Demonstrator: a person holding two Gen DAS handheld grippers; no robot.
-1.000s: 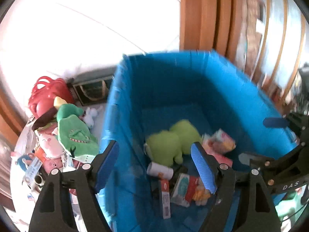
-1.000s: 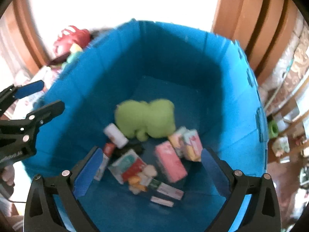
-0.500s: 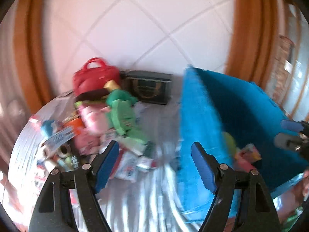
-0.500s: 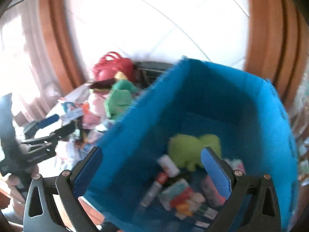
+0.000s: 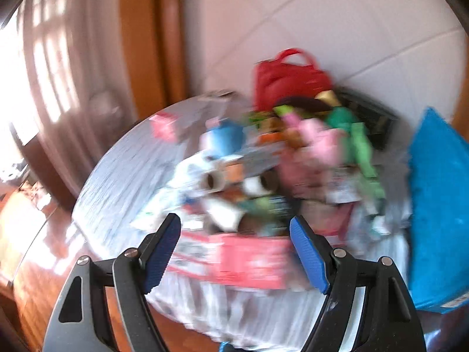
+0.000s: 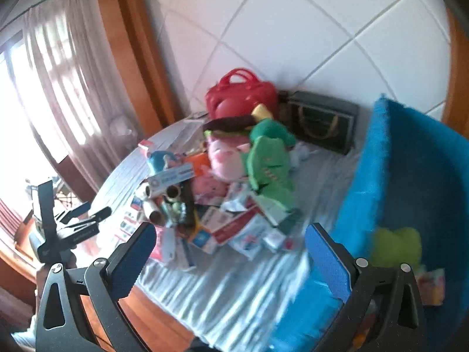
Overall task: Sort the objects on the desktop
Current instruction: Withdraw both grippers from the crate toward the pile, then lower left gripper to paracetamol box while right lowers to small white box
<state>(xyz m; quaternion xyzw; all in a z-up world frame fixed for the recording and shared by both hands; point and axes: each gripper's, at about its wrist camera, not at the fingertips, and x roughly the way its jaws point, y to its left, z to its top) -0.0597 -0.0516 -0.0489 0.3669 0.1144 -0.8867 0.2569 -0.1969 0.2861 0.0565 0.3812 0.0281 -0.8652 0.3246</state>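
Note:
A heap of mixed items lies on the cloth-covered table: a green plush, a pink pig plush, cardboard rolls and flat packets. The blue bin stands to the right with a lime plush inside. My right gripper hangs open over the table's near edge, nothing between its fingers. My left gripper is off the table's left side. The left wrist view is blurred: the left gripper is open above a red-and-white box at the front of the heap.
A red handbag and a dark handbag stand behind the heap against the tiled wall. A wooden frame and a curtained window are at the left. The blue bin borders the heap on the right.
Both views have swung left, from looking into the blue bin to looking at the heap on the table. The left gripper has travelled out past the table's left side. Both stay open and empty.

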